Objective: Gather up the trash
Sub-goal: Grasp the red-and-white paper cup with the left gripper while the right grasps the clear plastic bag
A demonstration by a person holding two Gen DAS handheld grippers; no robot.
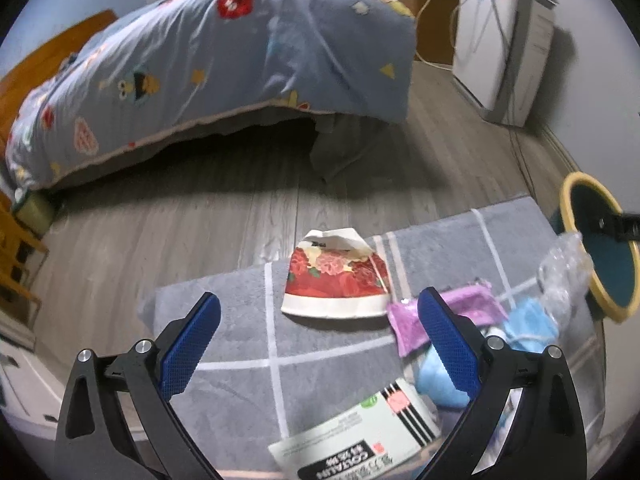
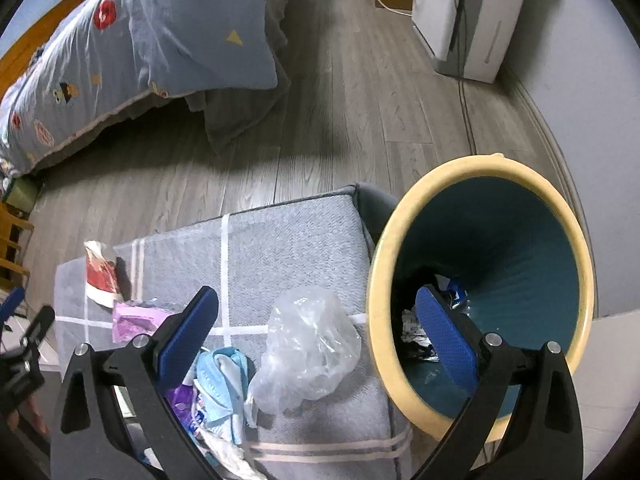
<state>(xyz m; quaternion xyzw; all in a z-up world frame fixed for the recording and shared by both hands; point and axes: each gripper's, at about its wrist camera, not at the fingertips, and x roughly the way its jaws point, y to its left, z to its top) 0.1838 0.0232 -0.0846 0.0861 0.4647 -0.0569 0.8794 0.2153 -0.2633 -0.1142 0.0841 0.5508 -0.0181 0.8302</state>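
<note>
Trash lies on a grey cushion with white stripes [image 1: 240, 312]. A crushed red floral paper cup [image 1: 334, 280] lies ahead of my open, empty left gripper [image 1: 320, 320]. A purple wrapper [image 1: 404, 324], blue face masks [image 1: 440, 376] and a white printed carton [image 1: 360, 436] lie by its right finger. In the right wrist view my right gripper [image 2: 316, 316] is open and empty above a crumpled clear plastic bag [image 2: 308, 348]. The teal bin with a yellow rim [image 2: 480, 300] stands to the right and holds some trash. The cup [image 2: 102, 274], wrapper [image 2: 136, 320] and masks [image 2: 220, 380] show at left.
A bed with a blue patterned quilt [image 1: 240, 60] stands beyond the wood floor. A white appliance [image 1: 500, 40] with cables stands against the far wall. Wooden furniture [image 1: 12, 248] is at the left edge. The bin [image 1: 600, 248] shows at the left wrist view's right edge.
</note>
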